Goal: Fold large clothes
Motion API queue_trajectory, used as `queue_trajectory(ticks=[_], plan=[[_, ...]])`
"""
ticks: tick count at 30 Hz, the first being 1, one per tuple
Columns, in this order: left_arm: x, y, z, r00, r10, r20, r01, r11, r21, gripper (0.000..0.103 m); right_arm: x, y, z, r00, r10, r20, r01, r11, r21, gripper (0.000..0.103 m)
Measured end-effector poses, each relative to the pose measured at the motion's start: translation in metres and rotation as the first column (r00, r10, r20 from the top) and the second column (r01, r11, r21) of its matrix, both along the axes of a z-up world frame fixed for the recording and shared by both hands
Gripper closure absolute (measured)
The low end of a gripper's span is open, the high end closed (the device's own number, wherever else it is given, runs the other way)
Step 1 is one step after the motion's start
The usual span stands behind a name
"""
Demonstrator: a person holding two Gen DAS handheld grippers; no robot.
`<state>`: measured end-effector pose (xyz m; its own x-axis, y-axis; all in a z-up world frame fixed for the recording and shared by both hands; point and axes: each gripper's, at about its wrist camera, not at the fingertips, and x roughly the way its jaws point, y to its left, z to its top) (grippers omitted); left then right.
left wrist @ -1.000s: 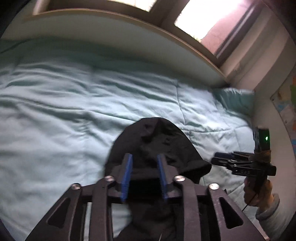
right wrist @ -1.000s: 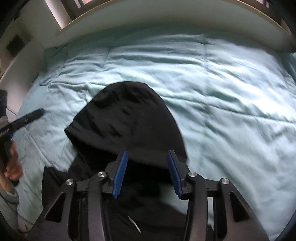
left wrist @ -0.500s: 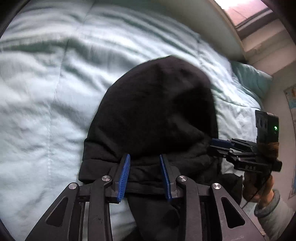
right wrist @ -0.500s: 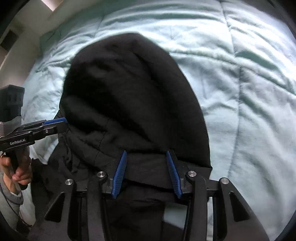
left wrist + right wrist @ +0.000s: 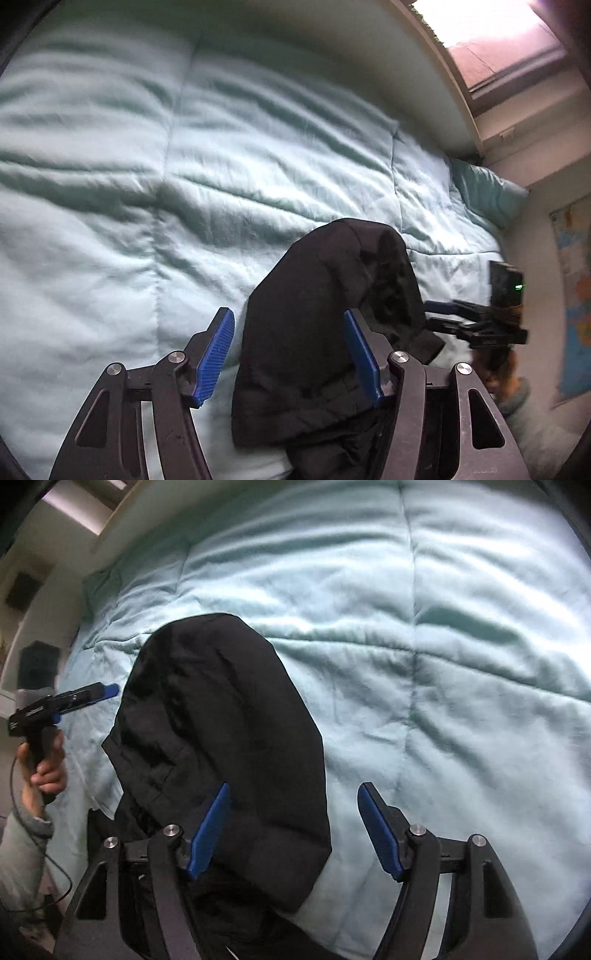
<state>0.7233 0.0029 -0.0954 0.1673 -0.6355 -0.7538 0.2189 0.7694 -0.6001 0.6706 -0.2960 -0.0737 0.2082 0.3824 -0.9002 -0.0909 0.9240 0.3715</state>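
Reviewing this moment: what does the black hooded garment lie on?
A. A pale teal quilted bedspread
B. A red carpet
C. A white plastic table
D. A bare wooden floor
A: both wrist views show the black hooded garment spread on the pale teal quilted bedspread, which surrounds it on every visible side.

Black hooded garment (image 5: 314,332) lying on pale teal comforter (image 5: 184,184), quilted in stitched squares. Blue ribbed pads (image 5: 216,356) showing on black gripper fingers. Grey sleeve (image 5: 22,845) covering person's arm. Green light (image 5: 519,286) glowing on black gripper body.
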Motion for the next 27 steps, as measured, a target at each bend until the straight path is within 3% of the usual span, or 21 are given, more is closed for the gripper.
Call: queue_trajectory(ticks=[2,5,8,9,10,12,15,19,27], plan=[[0.017,-0.002,-0.017,0.998,-0.023,-0.060,0.020,0.998,-0.057,0.040,0.004,0.001,-0.015,1.000,-0.006,-0.020,0.007,0.999,0.046,0.029],[0.020,-0.016,-0.033,0.993,-0.066,-0.095,0.061,0.997,-0.054,0.040,0.020,0.001,-0.032,0.998,-0.004,-0.056,0.010,0.993,0.116,0.030],[0.020,-0.029,-0.036,0.993,-0.089,-0.080,0.085,0.995,-0.045,0.041,0.031,0.012,-0.040,0.997,0.022,-0.076,-0.010,0.986,0.165,0.036],[0.017,-0.033,-0.034,0.995,-0.085,-0.049,0.084,0.996,-0.021,0.055,0.033,0.017,-0.040,0.996,0.027,-0.080,-0.013,0.986,0.168,0.036],[0.014,-0.037,-0.031,0.996,-0.086,-0.025,0.087,0.996,0.017,0.077,0.033,0.015,-0.037,0.997,0.029,-0.077,-0.015,0.986,0.167,0.040],[-0.002,-0.044,-0.022,0.994,-0.101,0.046,0.097,0.991,0.093,0.087,0.030,0.021,-0.027,0.998,0.048,-0.043,-0.042,0.990,0.135,0.051],[-0.026,-0.042,0.000,0.985,-0.113,0.129,0.098,0.989,0.113,0.093,0.015,0.028,-0.006,0.996,0.086,0.011,-0.087,0.995,0.049,0.077],[-0.067,-0.034,0.046,0.964,-0.140,0.225,0.118,0.987,0.107,0.093,-0.024,0.044,0.044,0.984,0.130,0.125,-0.126,0.991,-0.044,0.080],[-0.198,-0.025,0.137,0.883,-0.242,0.401,0.160,0.961,0.227,0.094,-0.143,0.068,0.138,0.944,0.137,0.300,-0.114,0.989,-0.095,0.080]])
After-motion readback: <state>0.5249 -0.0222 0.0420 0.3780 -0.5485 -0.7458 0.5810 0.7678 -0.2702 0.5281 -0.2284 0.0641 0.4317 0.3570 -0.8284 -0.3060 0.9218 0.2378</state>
